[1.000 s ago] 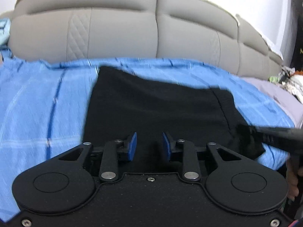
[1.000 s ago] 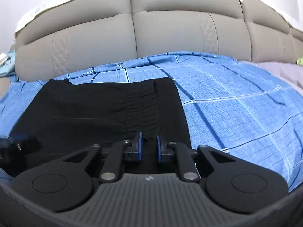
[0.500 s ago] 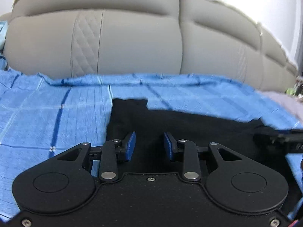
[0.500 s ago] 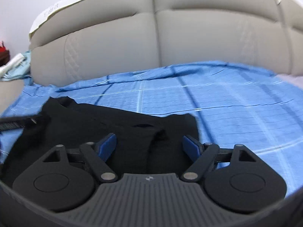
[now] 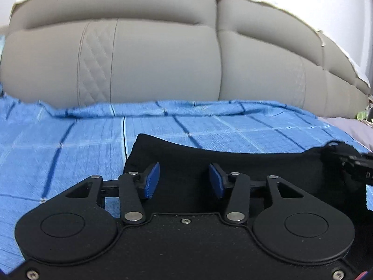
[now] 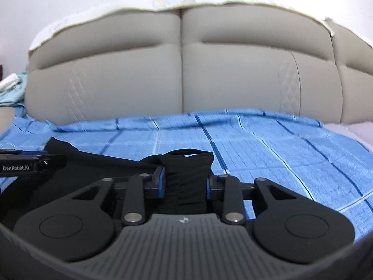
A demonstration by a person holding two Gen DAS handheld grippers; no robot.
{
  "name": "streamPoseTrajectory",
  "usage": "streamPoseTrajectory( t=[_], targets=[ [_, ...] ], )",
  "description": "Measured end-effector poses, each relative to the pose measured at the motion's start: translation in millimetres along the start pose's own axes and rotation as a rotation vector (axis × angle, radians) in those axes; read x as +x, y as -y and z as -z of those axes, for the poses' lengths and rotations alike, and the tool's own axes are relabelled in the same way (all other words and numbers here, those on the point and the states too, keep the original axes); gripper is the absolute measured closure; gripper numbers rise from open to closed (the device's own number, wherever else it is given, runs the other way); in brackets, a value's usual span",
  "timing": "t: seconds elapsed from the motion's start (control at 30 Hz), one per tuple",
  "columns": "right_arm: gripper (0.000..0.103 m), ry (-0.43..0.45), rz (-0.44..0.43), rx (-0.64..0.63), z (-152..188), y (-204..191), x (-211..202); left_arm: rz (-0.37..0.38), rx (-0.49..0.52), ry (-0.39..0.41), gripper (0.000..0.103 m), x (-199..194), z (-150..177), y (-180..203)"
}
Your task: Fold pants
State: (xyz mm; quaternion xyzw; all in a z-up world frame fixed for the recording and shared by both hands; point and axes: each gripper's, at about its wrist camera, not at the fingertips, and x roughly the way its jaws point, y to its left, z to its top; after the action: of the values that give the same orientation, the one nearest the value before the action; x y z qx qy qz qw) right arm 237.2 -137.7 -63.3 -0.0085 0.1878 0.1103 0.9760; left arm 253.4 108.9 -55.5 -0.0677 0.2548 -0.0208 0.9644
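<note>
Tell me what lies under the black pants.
The black pants lie on a blue checked sheet, which shows all around them. Whatever lies directly beneath the fabric is covered.

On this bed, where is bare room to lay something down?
Bare blue checked sheet lies right of the black pants, up to the beige padded headboard. Crowded: the pants, under the left gripper and right gripper.
</note>
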Motion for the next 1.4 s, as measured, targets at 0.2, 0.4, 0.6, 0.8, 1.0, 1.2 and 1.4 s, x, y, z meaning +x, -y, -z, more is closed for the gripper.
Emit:
streamPoseTrajectory(
  t=[0.2,0.4,0.6,0.8,1.0,1.2,1.4],
  targets=[
    [0.039,-0.053,0.026,0.048,10,13,13,-0.062,0.088,-0.019,0.052,-1,4,14],
    [0.018,-0.044,0.049,0.064,8,32,3,-0.051,0.091,0.008,0.046,-55,19,7],
    [0.011,-0.093,0.001,0.153,11,48,2,-0.098,0.047,-0.071,0.045,-102,61,-10],
    [0.004,-0.142,-0.031,0.206,17,60,11,-0.104,0.019,-0.103,0.043,-132,93,-8],
    [0.003,-0.151,-0.043,0.169,16,59,16,-0.072,-0.024,-0.153,0.043,-156,88,-16],
    [0.013,-0.206,-0.147,0.089,4,62,26,0.016,-0.009,-0.062,0.038,-128,21,-36],
    [0.025,-0.212,-0.245,0.077,3,68,26,0.06,-0.116,-0.145,0.038,-47,-20,-59]
  ],
)
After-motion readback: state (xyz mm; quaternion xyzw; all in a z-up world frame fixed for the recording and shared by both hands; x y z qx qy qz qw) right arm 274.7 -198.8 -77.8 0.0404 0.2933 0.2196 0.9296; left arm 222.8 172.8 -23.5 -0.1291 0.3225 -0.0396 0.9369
